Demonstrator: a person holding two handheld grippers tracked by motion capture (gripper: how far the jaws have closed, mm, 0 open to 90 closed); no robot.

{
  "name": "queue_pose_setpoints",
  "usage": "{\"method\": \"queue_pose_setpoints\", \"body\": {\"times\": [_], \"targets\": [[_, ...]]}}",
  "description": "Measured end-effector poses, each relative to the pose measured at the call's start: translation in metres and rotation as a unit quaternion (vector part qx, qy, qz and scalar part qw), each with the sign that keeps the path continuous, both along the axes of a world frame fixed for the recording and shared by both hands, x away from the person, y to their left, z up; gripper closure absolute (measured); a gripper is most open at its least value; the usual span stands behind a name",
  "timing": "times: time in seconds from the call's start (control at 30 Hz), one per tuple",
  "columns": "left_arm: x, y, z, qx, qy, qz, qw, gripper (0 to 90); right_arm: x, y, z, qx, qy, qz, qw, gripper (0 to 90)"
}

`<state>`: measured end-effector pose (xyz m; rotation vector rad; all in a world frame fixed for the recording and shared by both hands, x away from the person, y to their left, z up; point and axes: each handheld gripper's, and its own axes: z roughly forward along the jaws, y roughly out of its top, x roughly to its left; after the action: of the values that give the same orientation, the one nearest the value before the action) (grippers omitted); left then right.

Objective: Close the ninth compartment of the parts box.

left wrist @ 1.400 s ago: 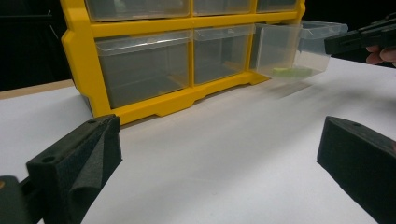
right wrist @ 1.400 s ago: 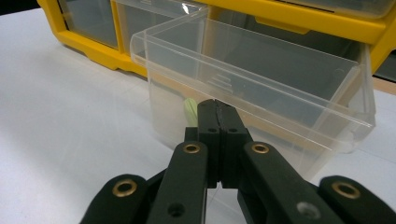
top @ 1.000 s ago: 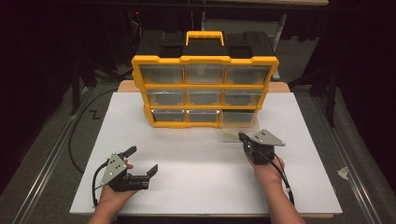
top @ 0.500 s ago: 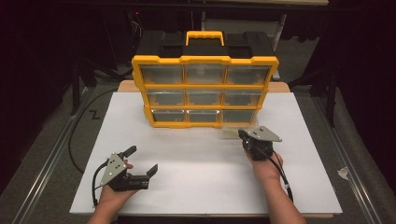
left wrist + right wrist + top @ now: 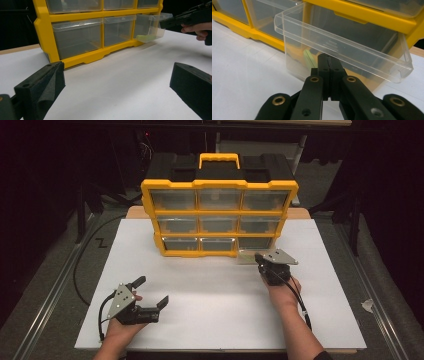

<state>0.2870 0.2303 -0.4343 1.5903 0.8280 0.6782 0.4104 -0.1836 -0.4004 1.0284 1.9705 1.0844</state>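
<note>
Right gripper point(image 5: 262, 261), jaws pressed together, meets the drawer point(image 5: 342, 53); left gripper point(image 5: 150, 292) rests wide-jawed.

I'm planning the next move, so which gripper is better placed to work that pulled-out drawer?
Right. The right gripper sits shut at the clear drawer's front, while the left gripper rests open, well away from the yellow organizer.

The right gripper point(image 5: 329, 65) has its jaws pressed together just at the front wall of a clear drawer point(image 5: 342, 53), pulled partly out of the yellow organizer point(image 5: 372, 18). A pale green item point(image 5: 309, 60) lies inside the drawer, above the white table point(image 5: 244, 75).
</note>
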Motion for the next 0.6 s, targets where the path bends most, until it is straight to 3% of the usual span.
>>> {"method": "queue_pose_setpoints", "body": {"times": [0.6], "targets": [[0.0,-0.002,-0.001,0.003,0.002,-0.005,1.0,0.4,0.024,0.007,0.001,-0.02,-0.004,-0.014,0.9997,90.0]]}}
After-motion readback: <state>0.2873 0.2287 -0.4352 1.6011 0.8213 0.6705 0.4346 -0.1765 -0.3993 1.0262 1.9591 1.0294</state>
